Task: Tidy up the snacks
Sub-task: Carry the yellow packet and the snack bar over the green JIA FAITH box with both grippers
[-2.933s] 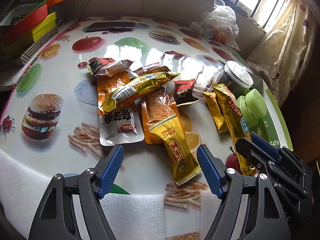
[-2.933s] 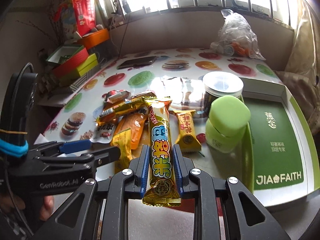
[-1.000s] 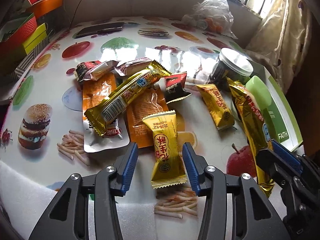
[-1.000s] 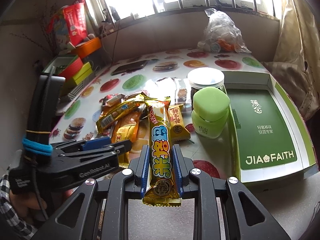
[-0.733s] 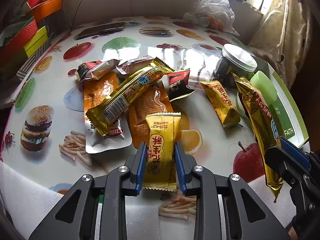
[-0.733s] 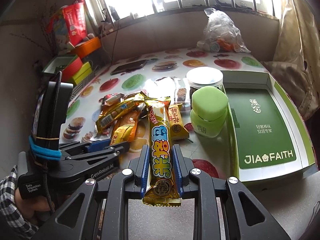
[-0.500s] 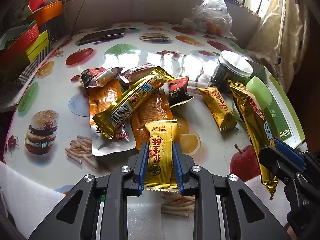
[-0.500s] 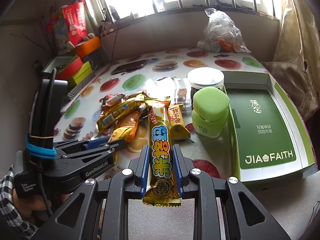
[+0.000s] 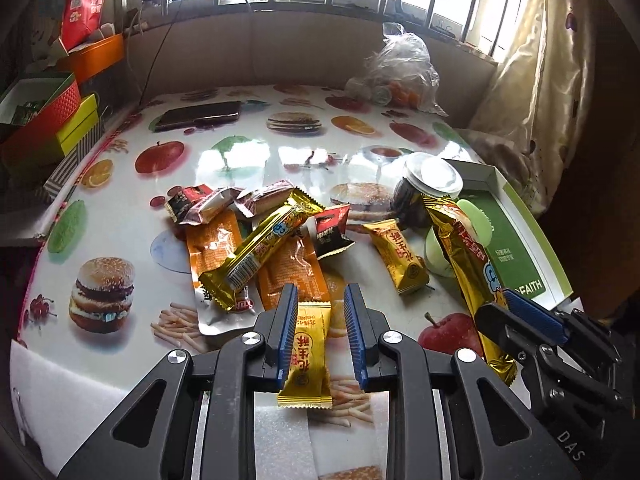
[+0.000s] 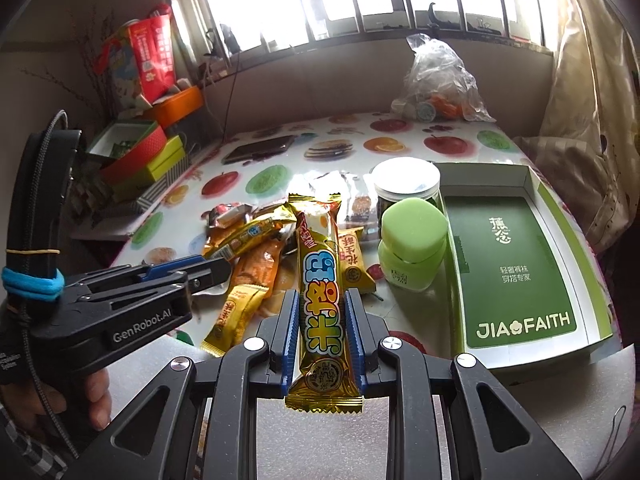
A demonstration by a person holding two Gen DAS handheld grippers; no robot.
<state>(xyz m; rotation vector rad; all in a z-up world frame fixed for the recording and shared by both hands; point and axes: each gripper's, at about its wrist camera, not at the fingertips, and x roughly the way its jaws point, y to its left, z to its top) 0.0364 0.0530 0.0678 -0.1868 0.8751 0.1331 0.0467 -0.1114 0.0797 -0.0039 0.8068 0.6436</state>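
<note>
Plainly light and crinkly: left gripper (image 9: 321, 336) pinches the yellow packet (image 9: 307, 354) mid-length; right gripper (image 10: 322, 334) clamps the gold bar (image 10: 322, 300) near its lower end.

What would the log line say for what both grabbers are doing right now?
left gripper: shut on small yellow snack pack, lifted | right gripper: shut on long gold snack bar | green box: no snacks inside

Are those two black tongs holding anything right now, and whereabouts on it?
Yes. The left tongs pinch a small yellow snack packet across its middle; the right tongs clamp a long gold foil snack bar near its lower end.
</note>
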